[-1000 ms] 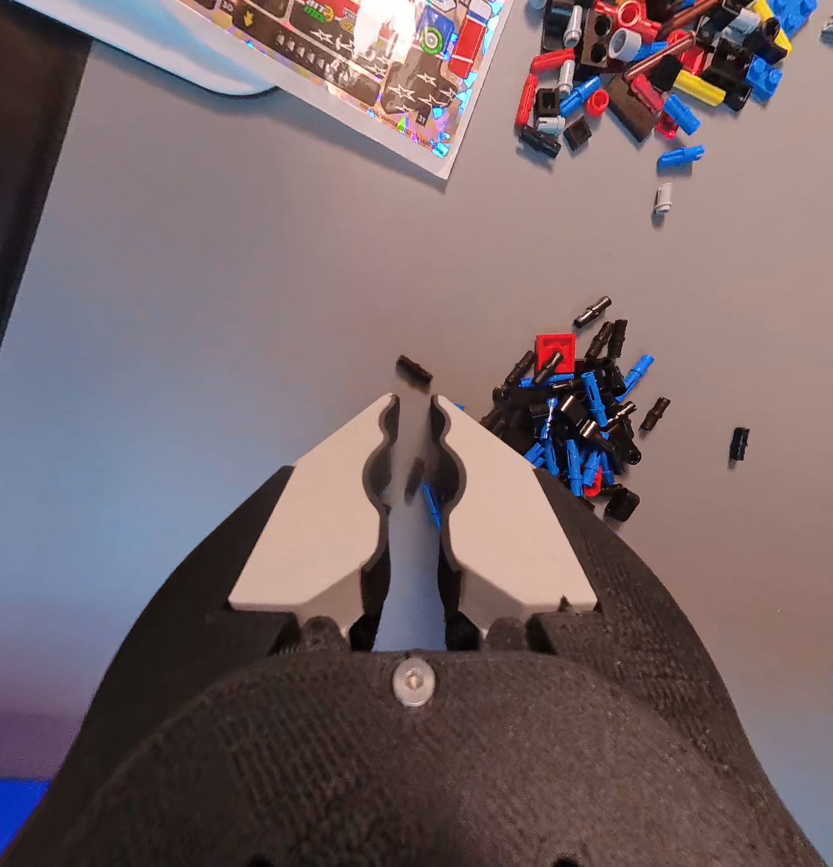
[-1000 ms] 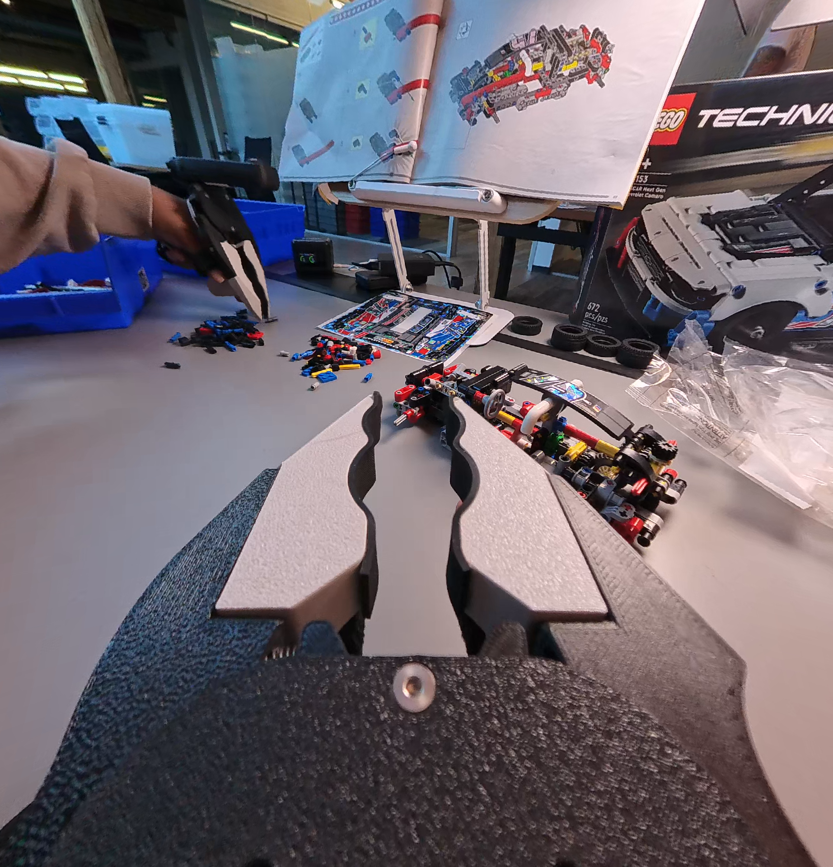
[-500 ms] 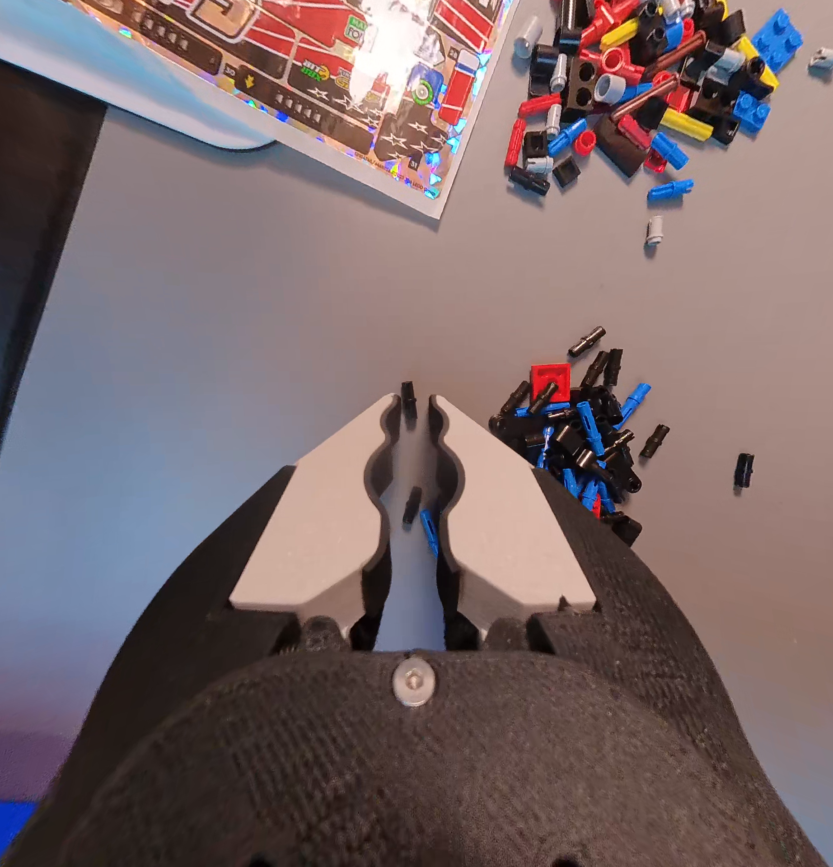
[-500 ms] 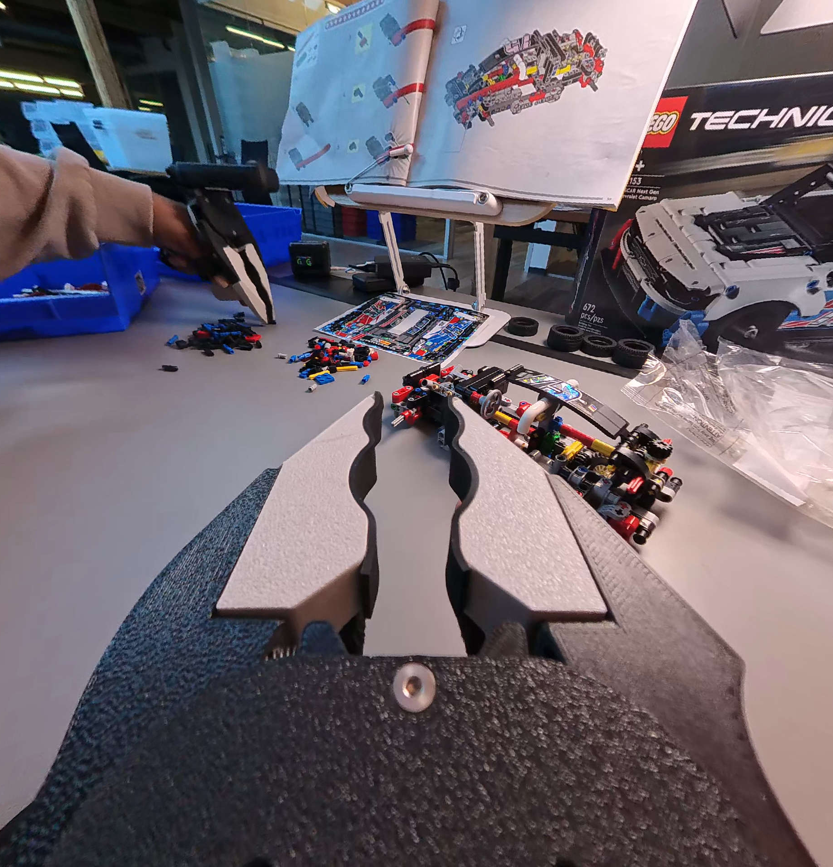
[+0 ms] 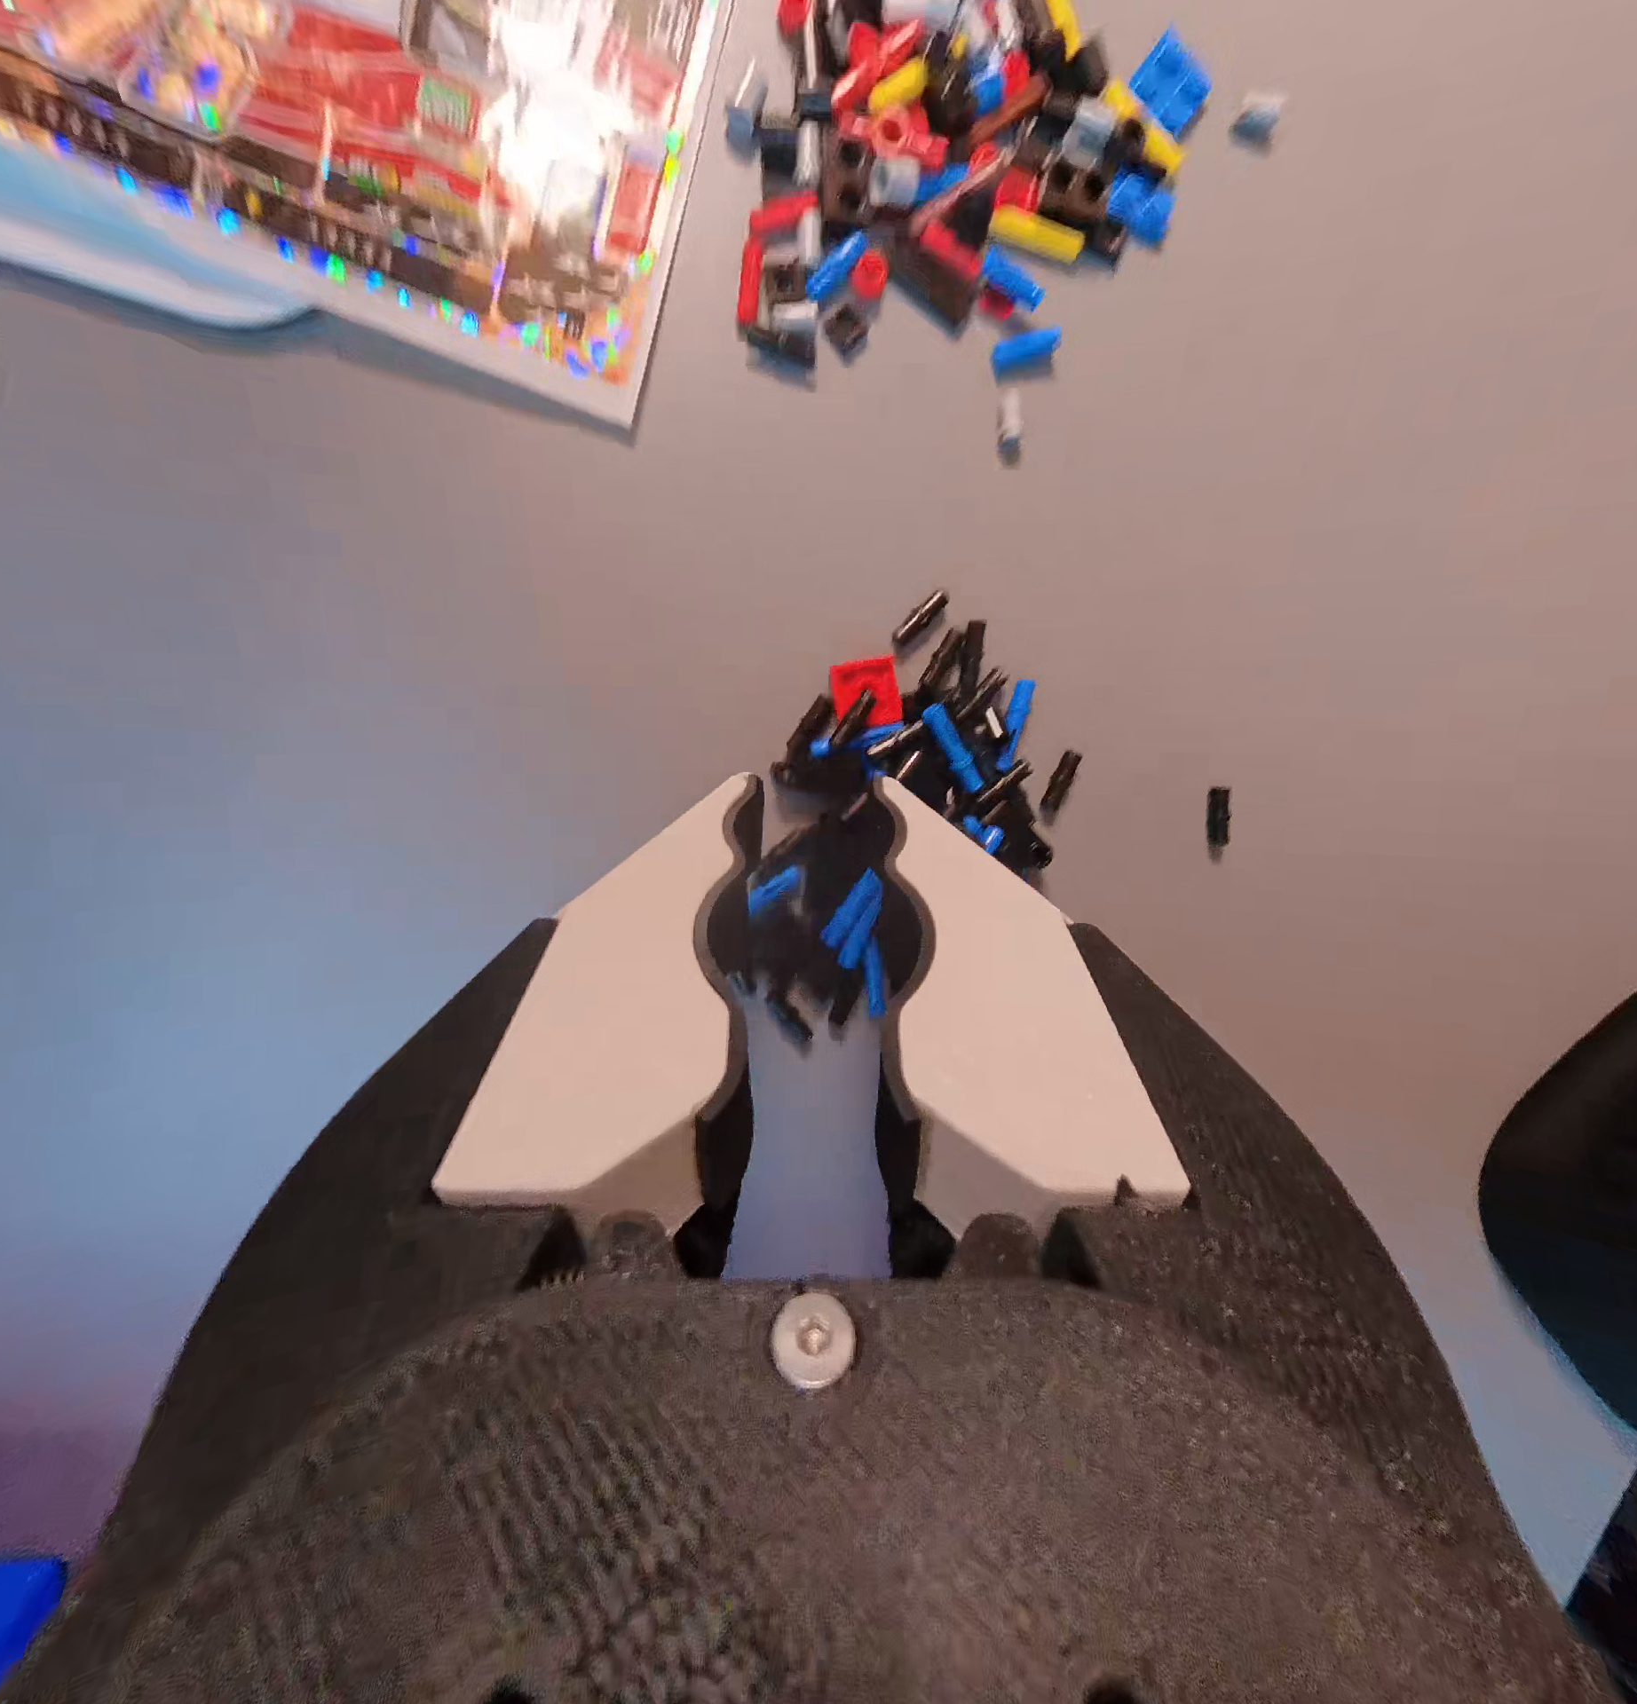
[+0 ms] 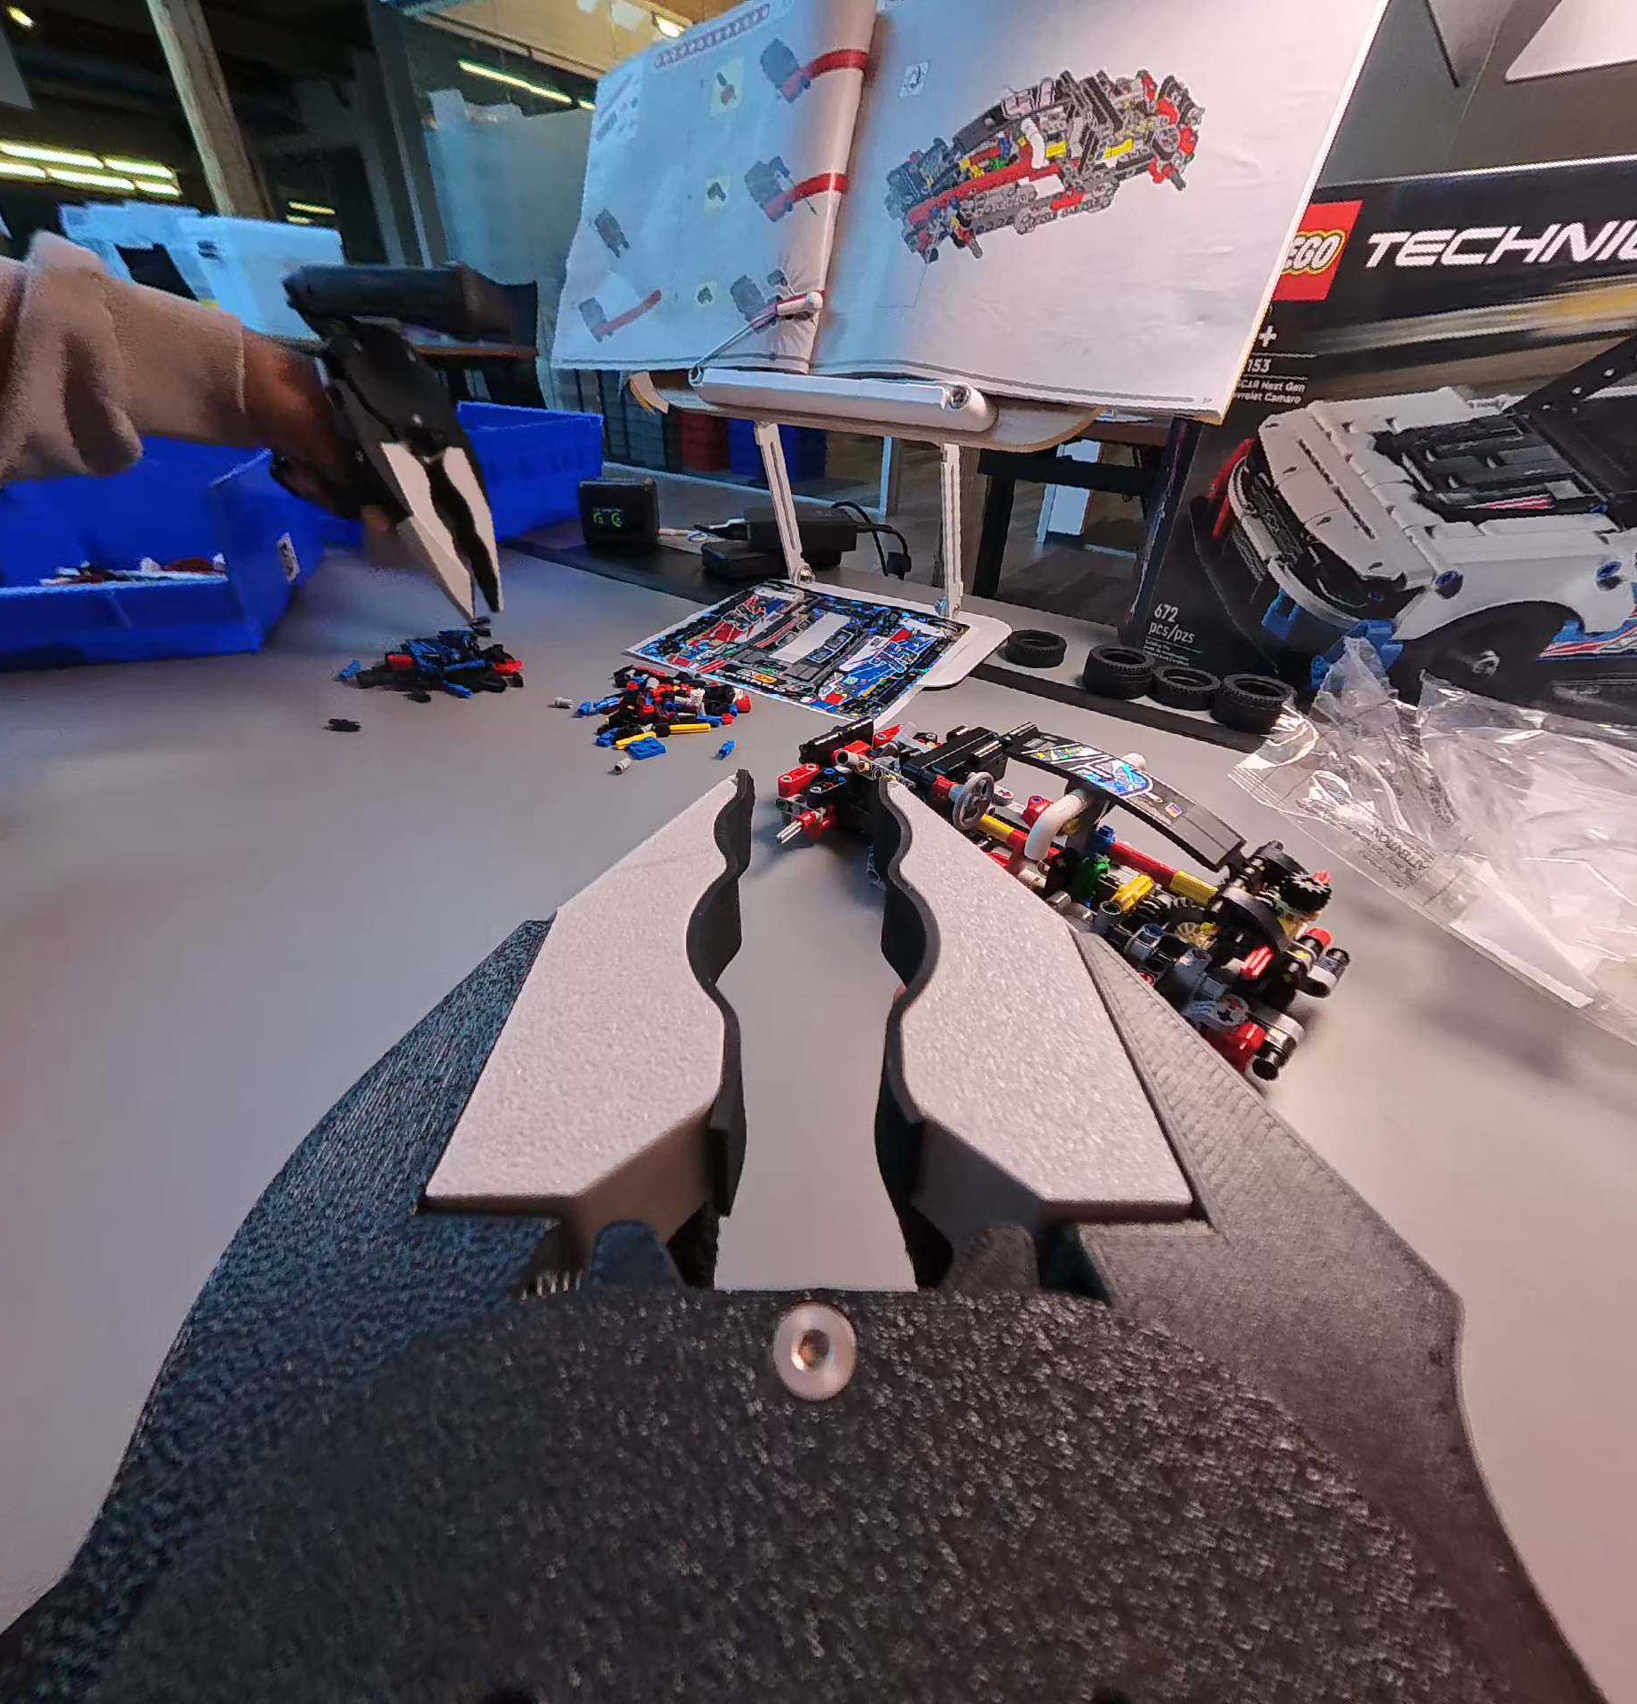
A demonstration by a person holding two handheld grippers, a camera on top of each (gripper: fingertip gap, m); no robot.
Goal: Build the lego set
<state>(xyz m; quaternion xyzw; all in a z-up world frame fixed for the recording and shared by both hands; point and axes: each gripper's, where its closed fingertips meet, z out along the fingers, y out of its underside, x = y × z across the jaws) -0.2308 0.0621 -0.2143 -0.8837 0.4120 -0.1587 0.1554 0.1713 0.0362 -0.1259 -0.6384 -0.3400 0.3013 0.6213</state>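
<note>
My left gripper (image 5: 815, 786) is open and hangs right over a small pile of black and blue pins (image 5: 944, 747). Part of the pile shows between its fingers. A red square piece (image 5: 863, 687) lies at the pile's far edge. The right wrist view shows this gripper (image 6: 472, 599) held by a sleeved hand just above the same pile (image 6: 437, 659). My right gripper (image 6: 810, 784) is open and empty, low over the table. Its tips point at the near end of the partly built car chassis (image 6: 1091, 857).
A mixed pile of coloured pieces (image 5: 962, 184) lies beyond the pins, beside a shiny sticker sheet (image 5: 354, 175). An open instruction booklet (image 6: 889, 203) stands on a stand. The set's box (image 6: 1460, 461), several tyres (image 6: 1165, 682), clear bags (image 6: 1516, 811) and blue bins (image 6: 132, 562) ring the table. There is about 40 cm between the tips of the two grippers. The red square piece (image 5: 863, 687) is about 4 cm from my left fingertips.
My left gripper has moved right, from beside the pin pile to over it, and its jaws have opened wider. The right gripper has hardly moved.
</note>
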